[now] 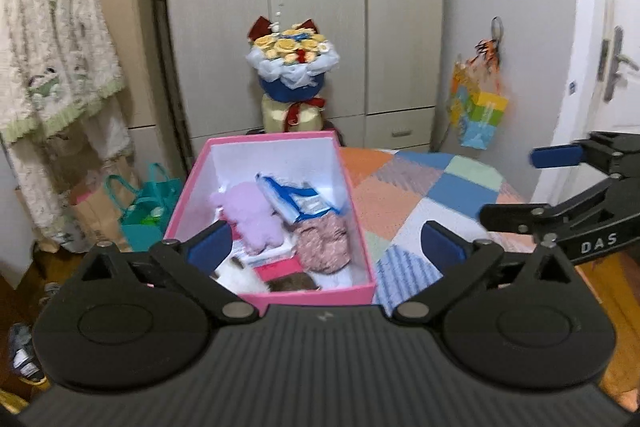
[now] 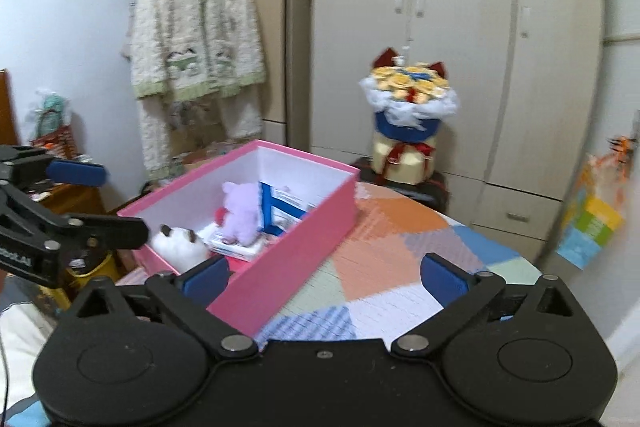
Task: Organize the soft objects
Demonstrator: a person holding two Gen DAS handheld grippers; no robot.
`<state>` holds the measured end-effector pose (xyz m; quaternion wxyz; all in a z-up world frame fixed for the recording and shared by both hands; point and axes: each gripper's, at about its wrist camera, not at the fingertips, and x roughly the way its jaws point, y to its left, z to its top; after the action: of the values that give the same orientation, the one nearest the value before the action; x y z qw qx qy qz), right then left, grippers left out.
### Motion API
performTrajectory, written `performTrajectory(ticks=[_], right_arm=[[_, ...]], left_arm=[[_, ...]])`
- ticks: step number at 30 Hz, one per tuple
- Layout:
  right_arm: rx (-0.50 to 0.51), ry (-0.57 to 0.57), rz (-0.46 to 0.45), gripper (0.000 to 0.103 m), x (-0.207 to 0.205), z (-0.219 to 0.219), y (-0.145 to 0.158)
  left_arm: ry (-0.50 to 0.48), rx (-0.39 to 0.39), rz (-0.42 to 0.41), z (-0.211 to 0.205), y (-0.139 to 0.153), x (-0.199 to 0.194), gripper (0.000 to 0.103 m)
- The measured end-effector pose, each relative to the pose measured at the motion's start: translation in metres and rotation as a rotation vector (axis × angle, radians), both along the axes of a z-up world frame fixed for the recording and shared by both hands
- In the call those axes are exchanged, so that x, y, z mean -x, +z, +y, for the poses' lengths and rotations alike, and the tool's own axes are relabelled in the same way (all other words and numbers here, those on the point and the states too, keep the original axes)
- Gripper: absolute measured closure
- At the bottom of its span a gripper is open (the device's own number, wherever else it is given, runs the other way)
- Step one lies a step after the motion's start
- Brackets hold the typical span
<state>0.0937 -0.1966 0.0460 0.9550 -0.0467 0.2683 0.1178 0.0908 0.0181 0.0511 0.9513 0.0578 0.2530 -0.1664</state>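
Both grippers spread wide, empty. Pink box (image 1: 276,297) on patchwork cover dead ahead of left gripper (image 1: 326,247) — long axis runs away from it; right gripper (image 2: 326,277) off box's right side — left nearer. Purple plush (image 1: 252,219) inside

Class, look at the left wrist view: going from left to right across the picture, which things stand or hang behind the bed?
Fluffy white cardigan → teal bags → flower bouquet → colourful gift bag → door handle.
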Motion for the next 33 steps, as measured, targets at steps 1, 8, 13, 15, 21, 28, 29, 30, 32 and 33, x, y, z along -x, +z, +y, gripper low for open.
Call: performTrajectory(ticks=[1,8,13,15,21,28,29,30,32,33], right_arm=[[0.002,-0.02,0.011,0.0,0.005,0.0,-0.002],[-0.068,-0.106,0.041,0.0,0.033,-0.008,-0.003],[-0.078,-0.146,0.001,0.0,0.054,-0.008,0.003],[-0.094,-0.14,-0.054,0.0,0.065,-0.009,0.005],[-0.117,-0.172,-0.077,0.0,0.078,-0.01,0.001],[-0.072,-0.233,-0.071,0.0,0.088,-0.002,-0.007],[-0.068,-0.24,-0.073,0.0,0.089,-0.001,-0.008],[-0.061,-0.241,-0.075,0.0,0.09,0.0,-0.008],[-0.049,-0.232,-0.074,0.0,0.09,0.002,-0.01],[-0.039,-0.23,-0.069,0.0,0.088,0.004,-0.011]], left_arm=[[0.016,-0.014,-0.001,-0.001,0.0,0.003,0.001],[0.017,0.014,-0.053,0.005,0.002,0.028,0.001],[0.011,0.029,-0.05,0.007,0.001,0.033,0.001],[0.014,0.019,-0.062,0.006,-0.002,0.036,0.001],[-0.004,0.012,-0.081,0.002,-0.012,0.044,0.001],[0.001,0.038,-0.076,0.002,-0.026,0.043,0.001],[0.0,0.043,-0.077,0.002,-0.027,0.043,0.001],[0.0,0.044,-0.079,0.002,-0.028,0.043,0.001],[0.0,0.042,-0.082,0.002,-0.029,0.043,0.0],[0.001,0.041,-0.083,0.002,-0.03,0.043,0.0]])
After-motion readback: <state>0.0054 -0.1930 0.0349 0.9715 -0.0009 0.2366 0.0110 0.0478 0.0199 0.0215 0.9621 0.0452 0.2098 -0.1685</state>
